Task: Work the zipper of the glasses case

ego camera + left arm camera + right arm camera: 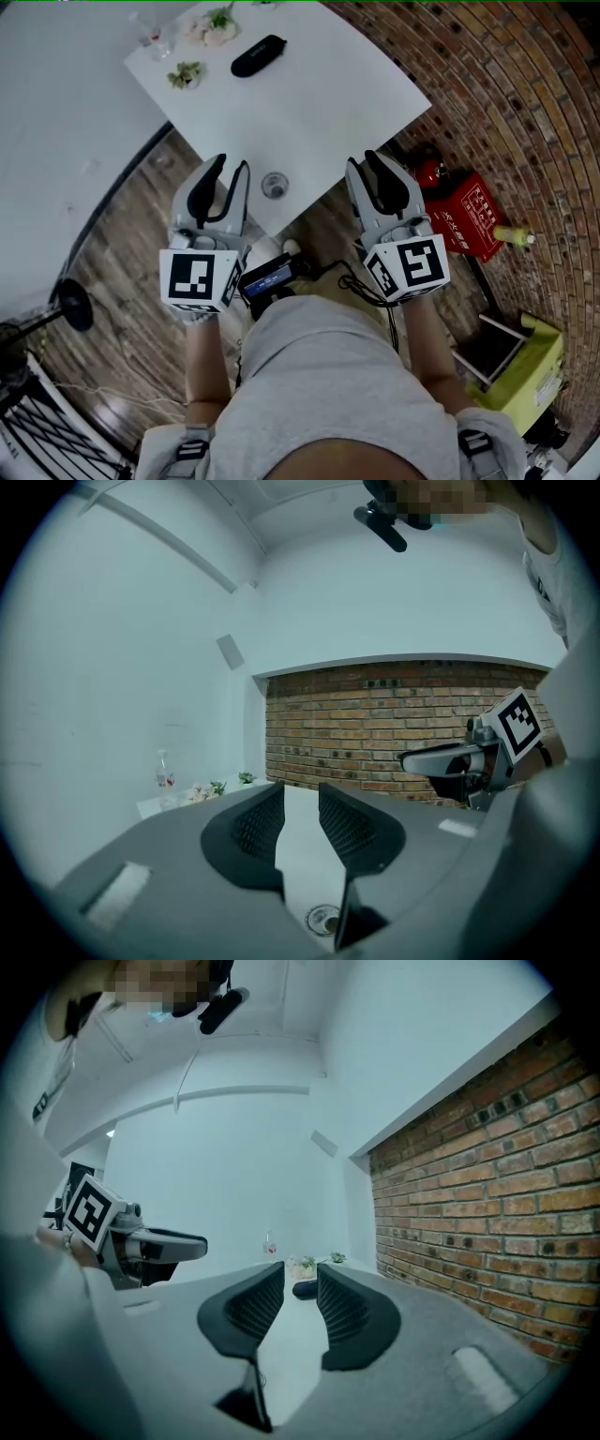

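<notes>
Grey cloth of my shirt lies nearest in the head view, with a small black device (267, 277) at my waist between the two marker cubes. Left gripper (232, 167): jaws spread part way, nothing between the pads; its own view shows only bare table top through the gap. Right gripper (364, 159): jaws likewise apart and empty. Both are held side by side at the near corner of the white table (309, 112), touching nothing. Item on that corner, between the two grippers: one small round clear thing (274, 186); I cannot tell what it is. Wooden floor (131, 244) beneath and to my left. On my right, on the floor by the brick wall (506, 94): a red box (469, 220), its contents not visible, with a red extinguisher (428, 172) beside it and a yellow-green bin (525, 375) nearer to me. Far side of the table: the glasses case (258, 55), black, oblong, lying flat and appearing closed, well apart from both grippers; the right gripper view shows it far off in line with the gap between its jaws. The zipper is too small to make out. Just beyond it: a small pot of greenery (185, 75), a second cluster of pale flowers (214, 28), and a clear bottle (157, 37) at the far corner. Nothing stands between the grippers and the case except open table top.
</notes>
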`<state>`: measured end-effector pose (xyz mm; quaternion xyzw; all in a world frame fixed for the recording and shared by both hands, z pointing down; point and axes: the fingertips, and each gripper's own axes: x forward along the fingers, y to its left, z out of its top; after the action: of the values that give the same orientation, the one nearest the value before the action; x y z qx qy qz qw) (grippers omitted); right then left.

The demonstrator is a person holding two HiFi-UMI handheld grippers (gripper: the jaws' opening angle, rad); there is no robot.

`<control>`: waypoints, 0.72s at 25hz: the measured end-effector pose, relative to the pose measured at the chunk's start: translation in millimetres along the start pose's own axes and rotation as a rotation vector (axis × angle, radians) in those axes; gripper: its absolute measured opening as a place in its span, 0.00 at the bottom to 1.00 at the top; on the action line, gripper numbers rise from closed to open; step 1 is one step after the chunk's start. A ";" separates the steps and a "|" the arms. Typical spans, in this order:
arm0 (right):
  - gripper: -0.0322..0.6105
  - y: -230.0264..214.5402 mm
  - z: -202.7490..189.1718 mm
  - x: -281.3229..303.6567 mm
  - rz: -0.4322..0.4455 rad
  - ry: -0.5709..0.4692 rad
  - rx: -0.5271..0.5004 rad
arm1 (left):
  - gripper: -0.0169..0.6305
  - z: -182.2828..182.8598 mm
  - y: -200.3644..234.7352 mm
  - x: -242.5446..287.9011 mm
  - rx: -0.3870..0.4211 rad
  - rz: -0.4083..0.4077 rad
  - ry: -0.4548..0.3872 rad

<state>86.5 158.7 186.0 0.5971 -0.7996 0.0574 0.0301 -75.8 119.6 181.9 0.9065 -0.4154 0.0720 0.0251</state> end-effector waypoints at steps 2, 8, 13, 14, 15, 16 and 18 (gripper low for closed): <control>0.22 0.0 -0.1 7.5 0.004 -0.003 -0.001 | 0.20 -3.2 4.7 3.4 0.002 0.001 0.003; 0.22 -2.3 -4.1 27.0 0.011 0.012 0.005 | 0.20 -10.2 17.1 11.8 0.007 0.004 0.022; 0.22 -10.3 -6.1 42.1 0.026 0.029 -0.008 | 0.20 -10.9 28.6 18.3 0.034 0.025 0.040; 0.22 -11.8 -7.2 45.6 0.031 0.035 -0.012 | 0.20 -11.5 30.8 19.9 0.037 0.029 0.035; 0.22 -13.3 -8.2 49.5 0.036 0.041 -0.017 | 0.21 -12.7 33.5 21.7 0.040 0.035 0.032; 0.22 -14.8 -9.1 53.8 0.041 0.046 -0.020 | 0.21 -15.0 36.3 23.8 0.043 0.041 0.034; 0.22 -18.6 -11.2 63.8 0.051 0.052 -0.020 | 0.21 -17.7 41.2 30.1 0.051 0.048 0.039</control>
<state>85.8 94.3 205.6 0.5744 -0.8141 0.0659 0.0554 -89.5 72.0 203.4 0.8949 -0.4346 0.1007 0.0085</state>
